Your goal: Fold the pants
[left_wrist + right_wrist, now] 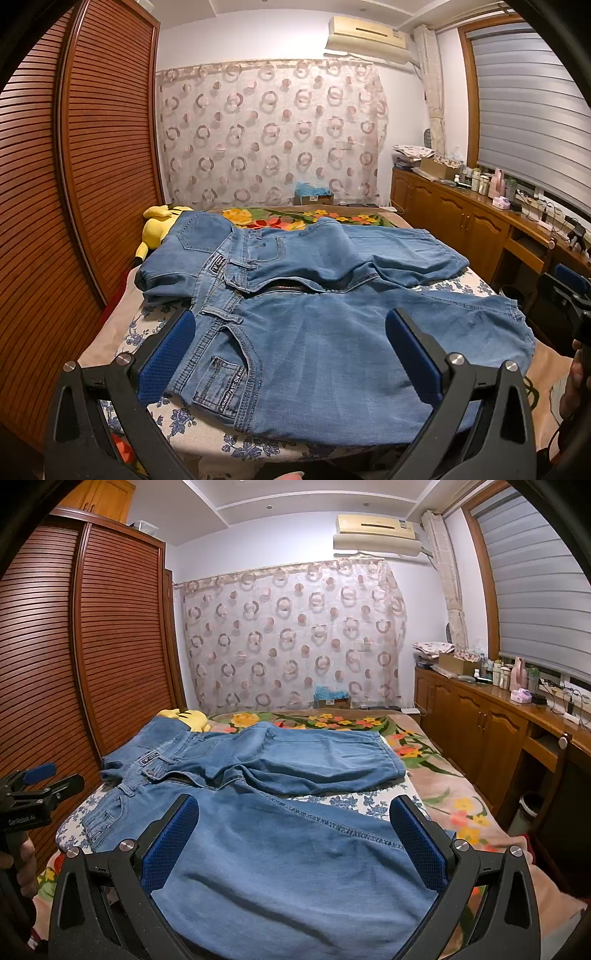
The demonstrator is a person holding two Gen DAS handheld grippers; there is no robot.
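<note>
I am looking along my left gripper [290,354], whose jaws are standing wide with nothing clamped; its blue ribbed pads [168,356] are hovering over the jeans [314,332], which are lying spread across the bed [236,448]. This view is giving me the waistband end: belt loops, the stitched front pocket with its label, and the open zipper where the two halves meet. It is also catching the right gripper [570,295] at the far right edge, above the bed's side.

From my right gripper [293,843], jaws likewise gaping and holding nothing, I am seeing the leg end instead: a broad smooth stretch of denim with a raised seam running across it, and the other leg lying beyond it toward a floral blanket [424,753]. The left gripper [33,790] is showing at the left margin here, with a hand [26,860] below it.

The near edge of the jeans is lying just inside the bed's front edge. A louvred wooden wardrobe [74,166] is crowding the left side; wooden cabinets [480,720] are lining the right, with a gap between them and the bed. A yellow plush toy [157,225] is touching the far waistband corner. The sheet under the denim is pale with blue flowers; a sheer curtain with ring patterns [291,635] is hanging behind.
</note>
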